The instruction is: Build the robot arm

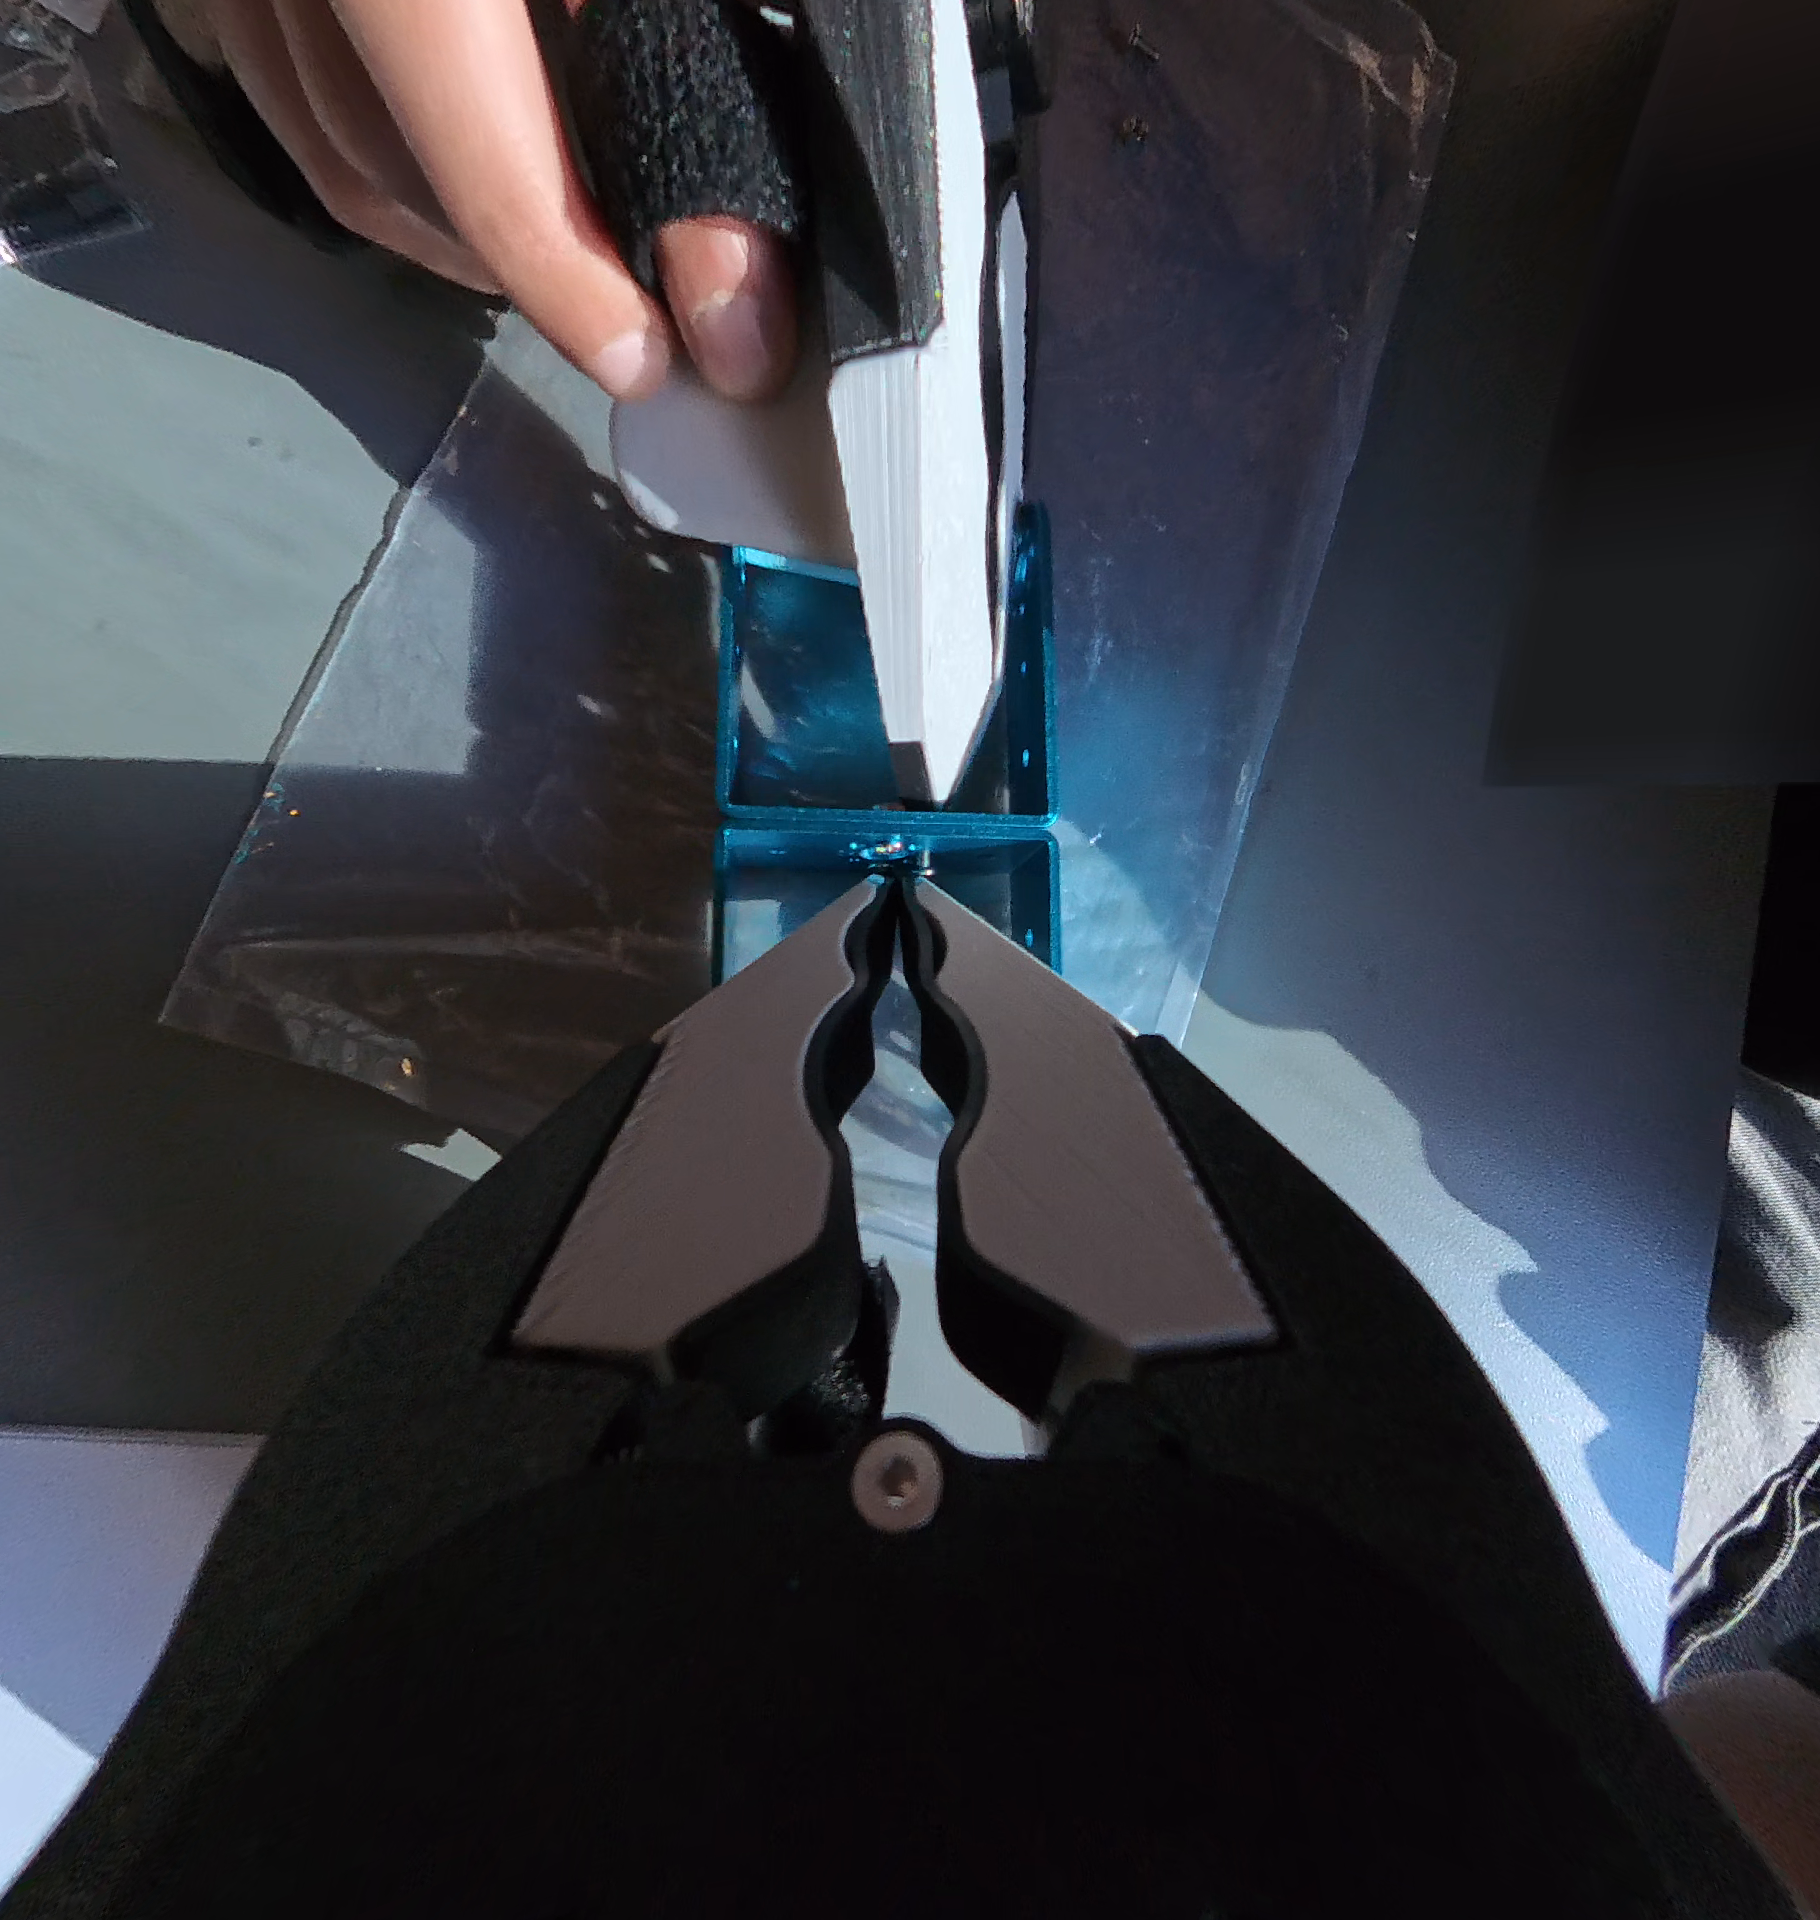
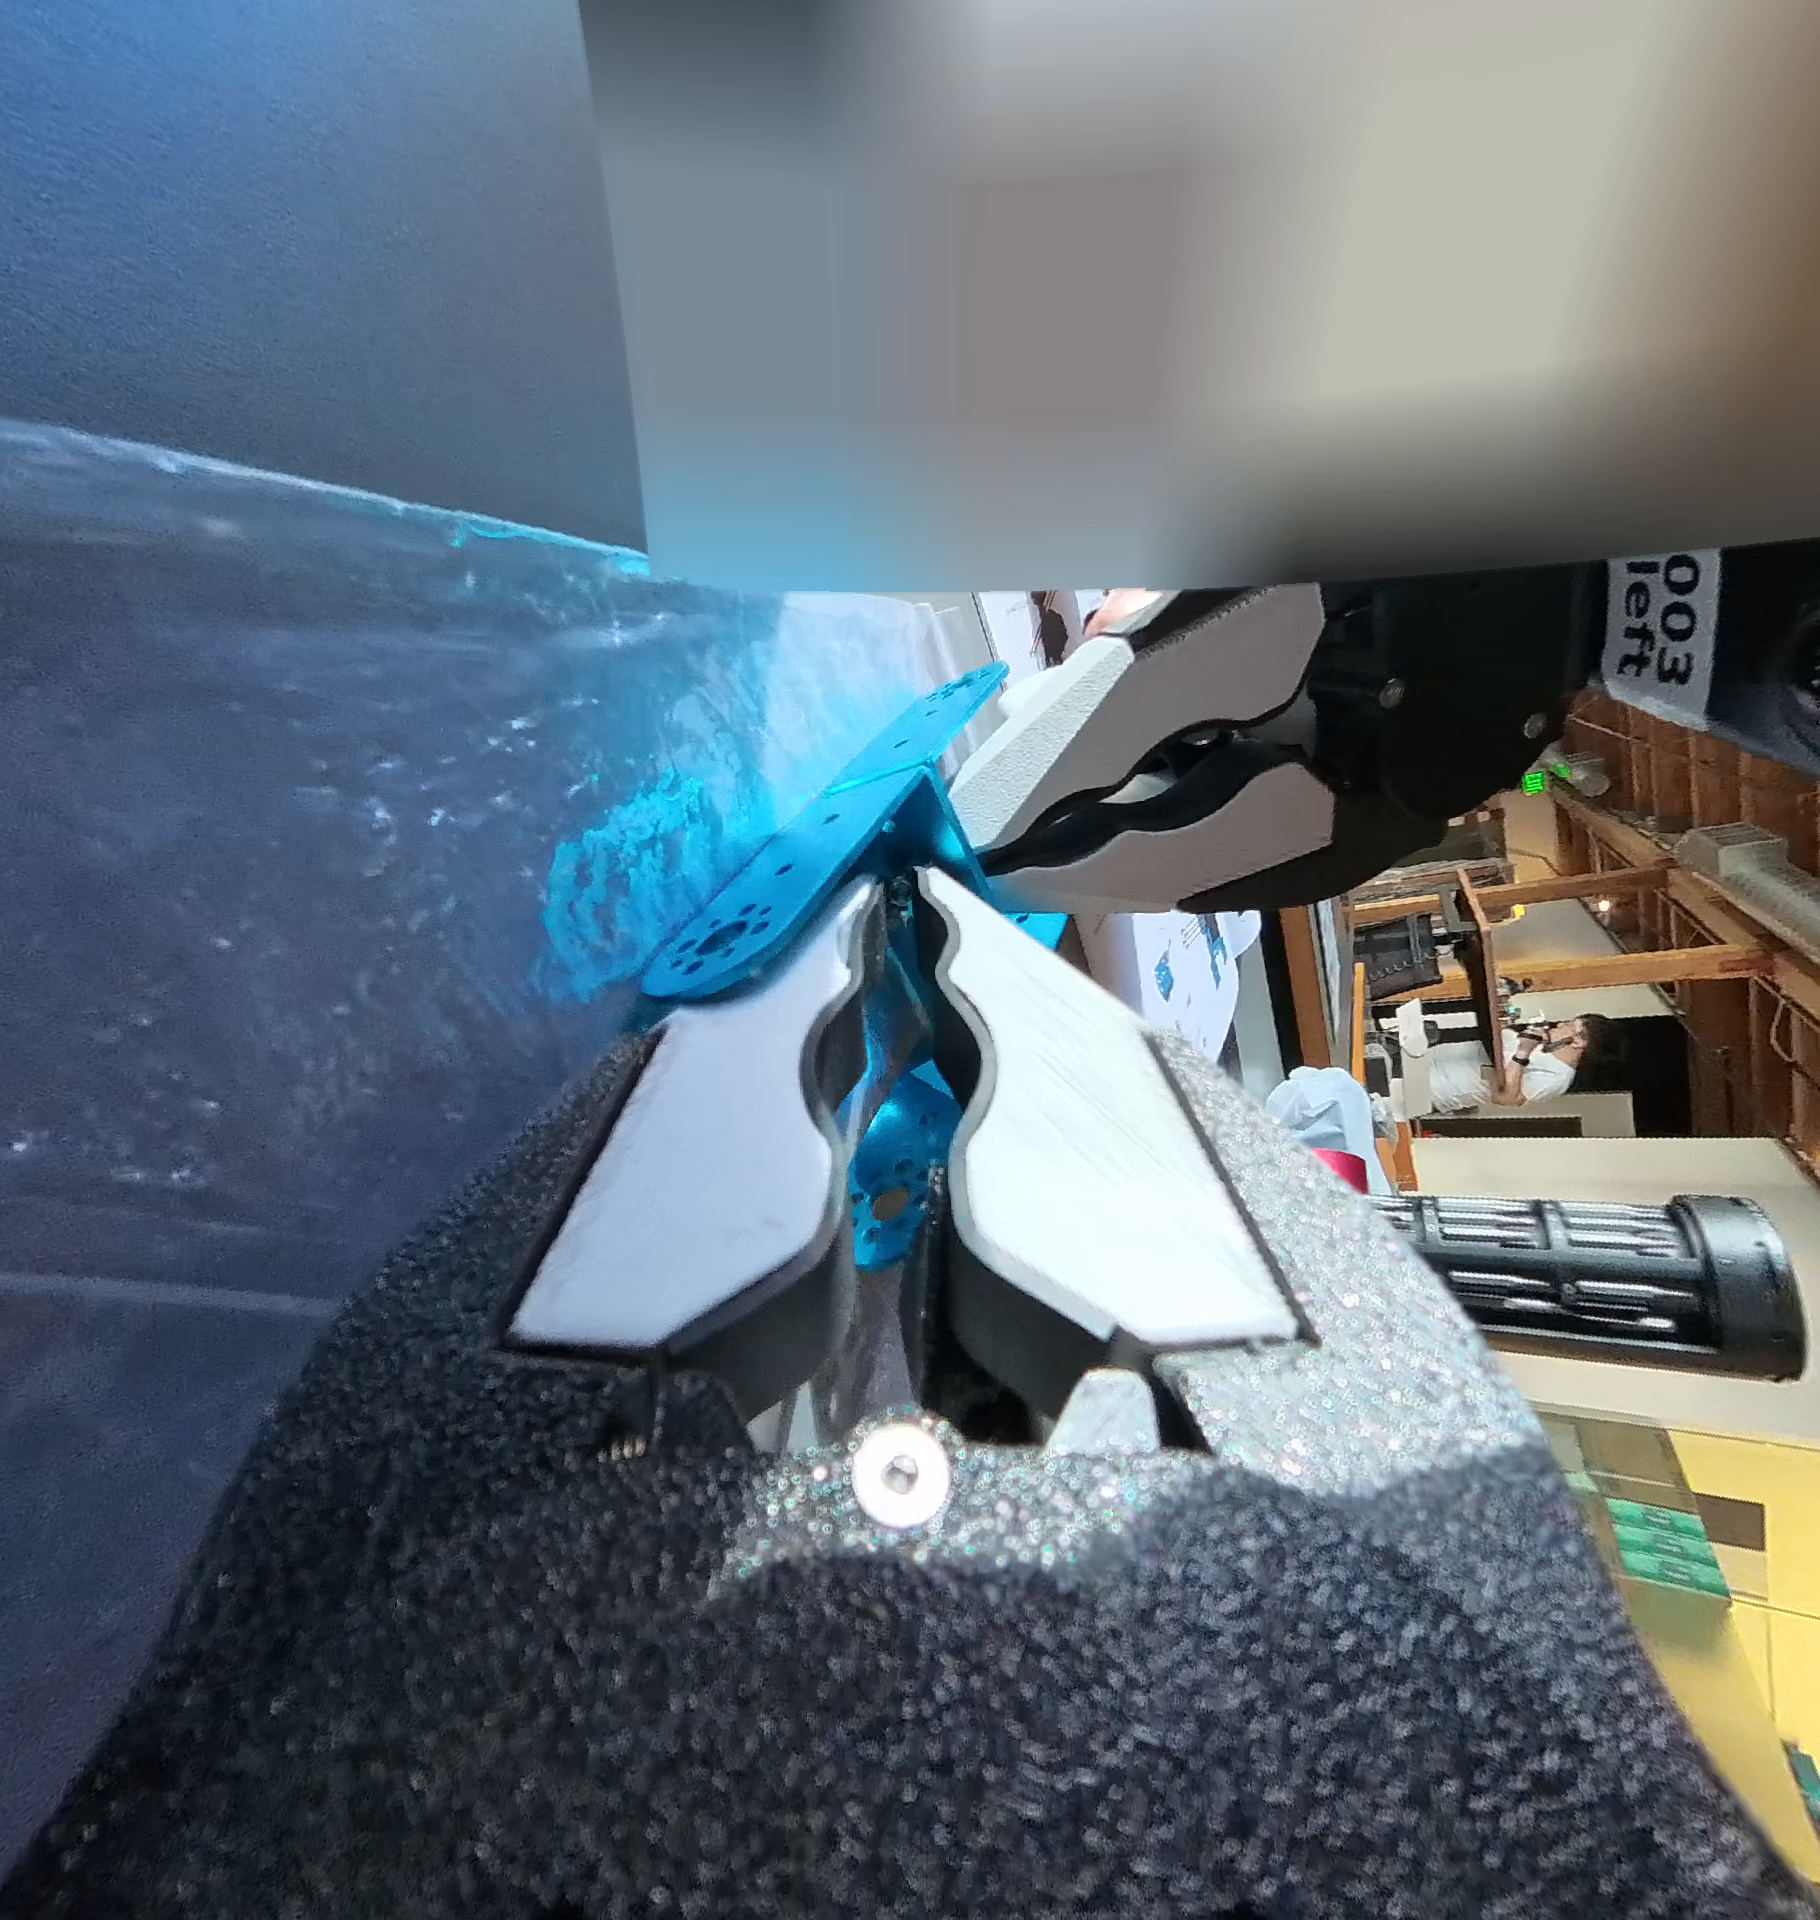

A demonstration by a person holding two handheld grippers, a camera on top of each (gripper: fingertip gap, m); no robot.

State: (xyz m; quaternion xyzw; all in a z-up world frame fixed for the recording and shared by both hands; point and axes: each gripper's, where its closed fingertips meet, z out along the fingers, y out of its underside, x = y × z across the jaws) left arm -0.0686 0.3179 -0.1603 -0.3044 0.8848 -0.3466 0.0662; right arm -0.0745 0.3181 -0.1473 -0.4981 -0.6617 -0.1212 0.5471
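Left gripper [image 1: 898, 881] fingers pinch a small screw [image 1: 893, 854] at the blue bracket's [image 1: 781, 686] web | right gripper [image 2: 898, 885], from 12 o'clock, clamps the bracket's far side, apparently steadying it | clear sheet [image 1: 386, 831] on bench beneath

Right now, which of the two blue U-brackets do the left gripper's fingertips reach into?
The nearer blue U-bracket, open toward the camera, takes the left gripper; the farther U-bracket, open away, takes the right gripper.
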